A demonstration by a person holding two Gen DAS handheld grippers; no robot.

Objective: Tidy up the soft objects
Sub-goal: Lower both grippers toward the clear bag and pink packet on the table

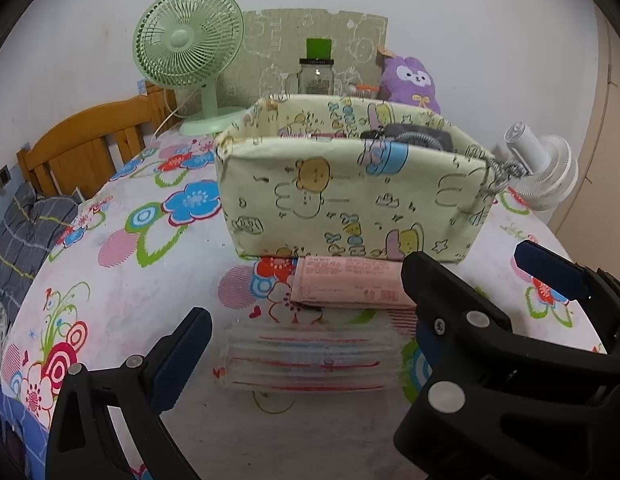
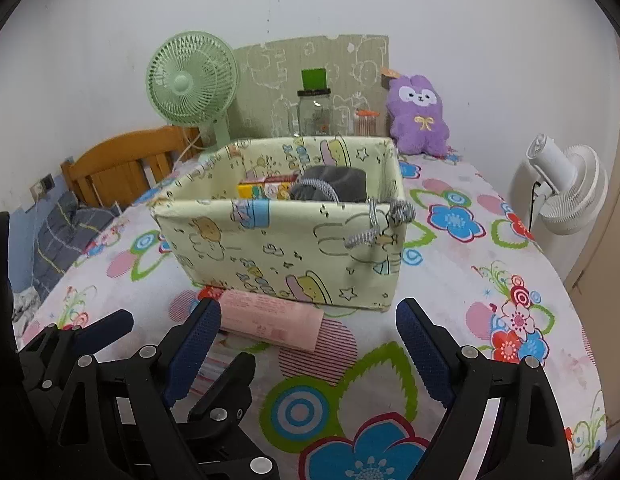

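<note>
Left wrist view: The left hand-held gripper point(image 1: 297, 344) is held released above the floral-covered table point(image 1: 121, 264), its blue-padded fingers spread wide with nothing between them. A clear-wrapped tissue pack point(image 1: 310, 360) is seen lying flat on the table between and just ahead of the fingers. A pink packet point(image 1: 350, 284) is placed directly behind it, touching the base of the fabric storage box point(image 1: 350, 204). The right hand-held gripper point(image 1: 470, 280) is visible at the right edge, near the pink packet, also released. A grey pouch point(image 1: 418, 136) is contained in the right part of the box. A green desk fan point(image 1: 189, 40), a glass jar point(image 1: 316, 76) and a purple plush toy point(image 1: 410, 80) are positioned behind the box.

Right wrist view: The right hand-held gripper point(image 2: 310, 348) is shown released, with its fingers well apart and nothing grasped. The pink packet point(image 2: 269, 316) is located just ahead of its left finger, against the front of the fabric storage box point(image 2: 277, 248). The left hand-held gripper point(image 2: 177, 352) is partly seen at lower left. The grey pouch point(image 2: 334, 188) and a yellow carton point(image 2: 261, 190) are held inside the box. A white fan point(image 2: 566, 188) is stationed beside the table point(image 2: 490, 272).
</note>
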